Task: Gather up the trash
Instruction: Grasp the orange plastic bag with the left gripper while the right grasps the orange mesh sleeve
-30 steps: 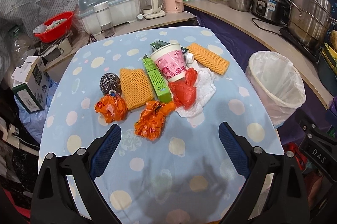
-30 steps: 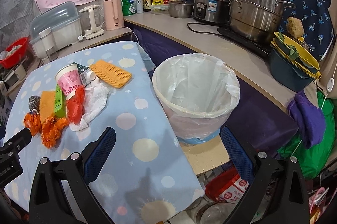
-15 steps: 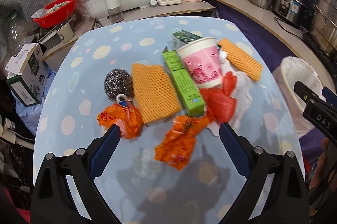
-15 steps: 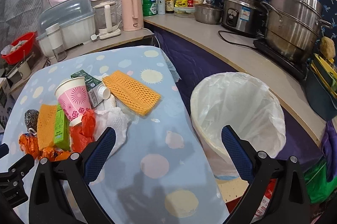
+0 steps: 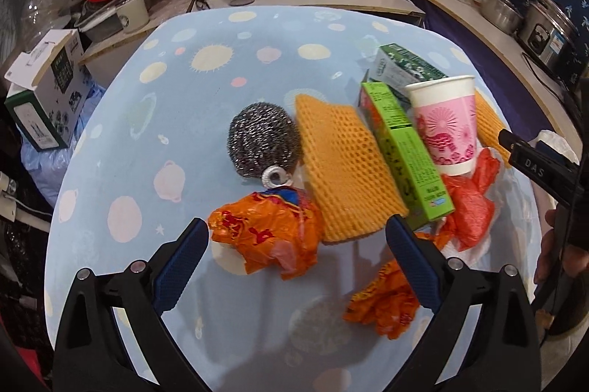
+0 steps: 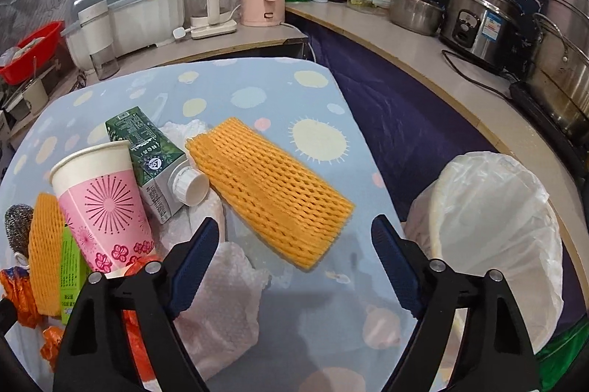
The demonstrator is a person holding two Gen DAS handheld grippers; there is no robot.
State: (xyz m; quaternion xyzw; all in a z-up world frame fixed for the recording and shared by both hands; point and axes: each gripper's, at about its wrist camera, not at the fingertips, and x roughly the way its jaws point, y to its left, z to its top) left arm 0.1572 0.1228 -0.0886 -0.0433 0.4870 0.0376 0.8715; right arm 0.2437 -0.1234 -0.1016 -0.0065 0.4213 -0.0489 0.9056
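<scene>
Left gripper [image 5: 296,242]: we read the jaws as spread wide, nothing clamped; a crumpled orange wrapper [image 5: 270,237] lies between the fingertips on the table.
Ahead of left gripper: steel scourer [image 5: 263,143] just beyond the wrapper; orange foam net [image 5: 342,167] and green box [image 5: 406,158] to its right.
Right gripper [image 6: 294,241]: jaws have just been closing, yet we see them apart and empty, over the near end of a second foam net [image 6: 270,187].
Right-wrist view only: lined trash bin [image 6: 493,241] to the right of the gripper, off the table edge; milk carton [image 6: 156,158] cap.
Both views: pink paper cup [image 6: 105,207] standing upright.
Left-wrist view only: second orange wrapper [image 5: 384,305] behind the right finger.
</scene>
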